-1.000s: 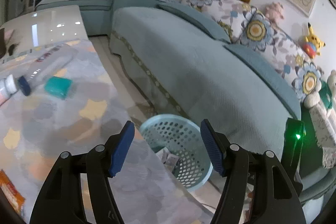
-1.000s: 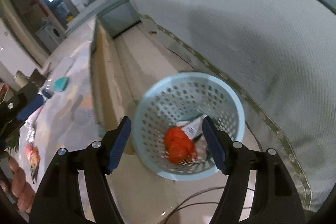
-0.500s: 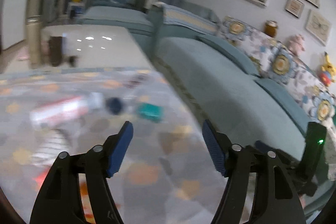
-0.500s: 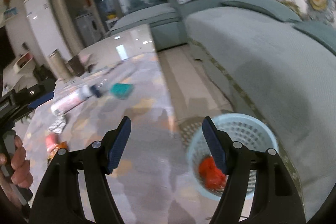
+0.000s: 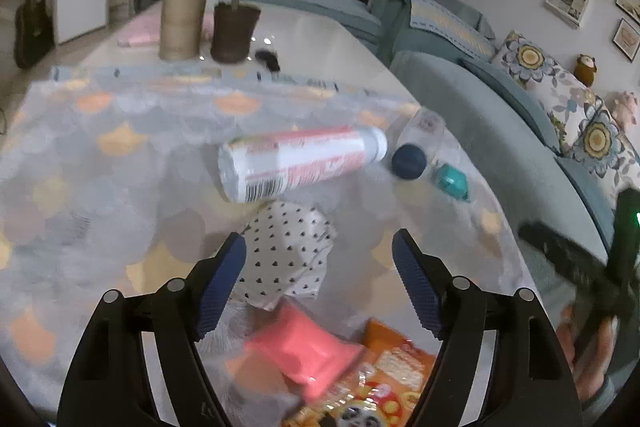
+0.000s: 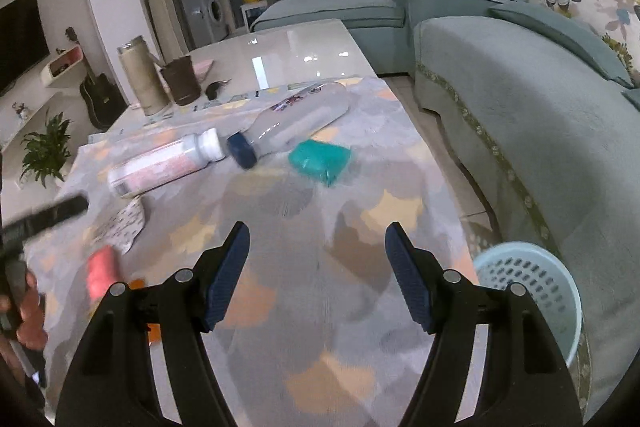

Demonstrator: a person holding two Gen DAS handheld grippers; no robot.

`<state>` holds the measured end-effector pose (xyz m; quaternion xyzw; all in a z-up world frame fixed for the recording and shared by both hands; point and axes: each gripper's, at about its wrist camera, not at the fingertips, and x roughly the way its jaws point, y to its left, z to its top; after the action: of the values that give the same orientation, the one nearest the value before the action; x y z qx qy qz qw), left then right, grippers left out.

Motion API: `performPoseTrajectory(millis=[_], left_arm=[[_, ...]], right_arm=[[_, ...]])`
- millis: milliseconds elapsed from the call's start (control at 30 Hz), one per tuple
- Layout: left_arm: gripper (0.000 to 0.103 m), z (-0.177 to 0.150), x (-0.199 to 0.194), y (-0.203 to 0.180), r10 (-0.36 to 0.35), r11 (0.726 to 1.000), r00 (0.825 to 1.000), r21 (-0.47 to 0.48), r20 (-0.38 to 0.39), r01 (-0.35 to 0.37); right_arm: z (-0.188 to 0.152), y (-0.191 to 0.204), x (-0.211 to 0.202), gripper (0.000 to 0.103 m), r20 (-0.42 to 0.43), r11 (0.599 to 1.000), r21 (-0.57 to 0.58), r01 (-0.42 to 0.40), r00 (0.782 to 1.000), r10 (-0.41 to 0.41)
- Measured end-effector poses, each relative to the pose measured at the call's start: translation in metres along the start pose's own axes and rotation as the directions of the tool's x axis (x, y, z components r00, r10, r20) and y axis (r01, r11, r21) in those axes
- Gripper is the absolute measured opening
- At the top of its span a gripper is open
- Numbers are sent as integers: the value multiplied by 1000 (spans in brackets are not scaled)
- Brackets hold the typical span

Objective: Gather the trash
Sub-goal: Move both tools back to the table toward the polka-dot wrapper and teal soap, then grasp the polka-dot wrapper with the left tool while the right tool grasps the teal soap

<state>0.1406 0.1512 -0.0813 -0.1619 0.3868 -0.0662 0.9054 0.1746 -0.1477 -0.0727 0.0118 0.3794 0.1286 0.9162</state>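
My left gripper (image 5: pixel 318 251) is open and empty, just above a crumpled dotted wrapper (image 5: pixel 288 251) on the patterned tablecloth. A pink packet (image 5: pixel 308 351) and an orange snack bag (image 5: pixel 384 383) lie below it. A white and red bottle (image 5: pixel 300 163), a clear bottle with a blue cap (image 5: pixel 408 161) and a teal packet (image 5: pixel 452 181) lie beyond. My right gripper (image 6: pixel 318 255) is open and empty over the cloth. It sees the teal packet (image 6: pixel 320 159), both bottles (image 6: pixel 168 167) (image 6: pixel 296 119) and the light blue basket (image 6: pixel 532 291) on the floor at right.
A tan tumbler (image 5: pixel 182 11) and a dark cup (image 5: pixel 234 33) stand at the table's far end, with black keys (image 5: pixel 268 59) beside them. The teal sofa (image 6: pixel 540 107) runs along the right, past a narrow floor gap. A potted plant (image 6: pixel 44 151) stands at left.
Both grippers have swung from the basket on the floor back over the table. The left one now hovers over the dotted wrapper. Both stayed open and empty.
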Motion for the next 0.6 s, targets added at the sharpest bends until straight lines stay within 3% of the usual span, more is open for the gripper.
performPoseTrajectory(millis=[233, 600], left_arm=[[74, -6, 34, 7, 32, 999, 998, 17, -52, -31], [63, -11, 43, -1, 145, 986, 989, 82, -39, -142]], right_arm=[[20, -8, 57, 67, -40, 1000, -1, 29, 999, -29], [38, -1, 106, 70, -113, 995, -80, 53, 992, -62]])
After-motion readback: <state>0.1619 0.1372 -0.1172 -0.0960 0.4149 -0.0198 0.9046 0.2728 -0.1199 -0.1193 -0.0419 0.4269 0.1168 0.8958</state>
